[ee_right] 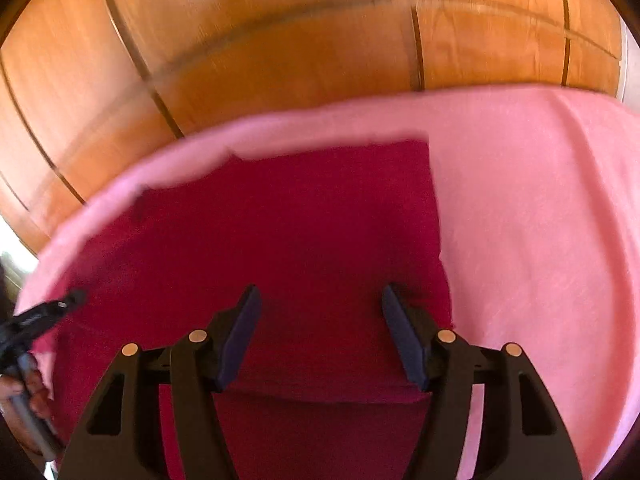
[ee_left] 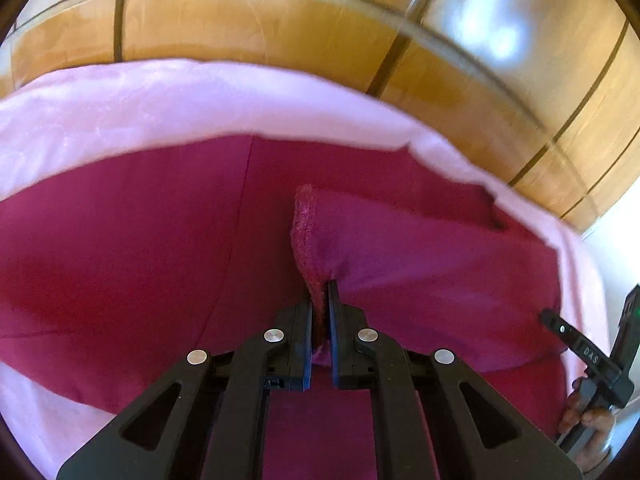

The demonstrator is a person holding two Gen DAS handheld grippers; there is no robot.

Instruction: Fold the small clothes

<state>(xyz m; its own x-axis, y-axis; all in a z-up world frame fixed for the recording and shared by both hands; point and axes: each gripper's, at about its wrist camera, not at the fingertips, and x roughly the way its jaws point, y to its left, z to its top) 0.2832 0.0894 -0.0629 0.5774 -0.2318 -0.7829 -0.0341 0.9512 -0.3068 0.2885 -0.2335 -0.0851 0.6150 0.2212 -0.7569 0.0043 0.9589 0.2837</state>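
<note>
A dark magenta garment (ee_left: 160, 260) lies spread on a pink cloth (ee_left: 120, 104). My left gripper (ee_left: 320, 300) is shut on a stitched hem (ee_left: 304, 232) of the garment, lifting that fold off the layer below. In the right wrist view the garment (ee_right: 300, 220) fills the middle, with its straight edge at the right. My right gripper (ee_right: 318, 300) hangs open just above it, nothing between its fingers. Each gripper shows at the edge of the other's view: the right gripper (ee_left: 588, 304) far right, the left gripper (ee_right: 76, 296) far left.
Glossy wooden panels (ee_right: 280, 60) rise right behind the pink cloth (ee_right: 540, 220). A person's hand (ee_left: 588, 420) holds the right gripper's handle, and another hand (ee_right: 20, 392) holds the left one. Bare pink cloth extends to the right of the garment.
</note>
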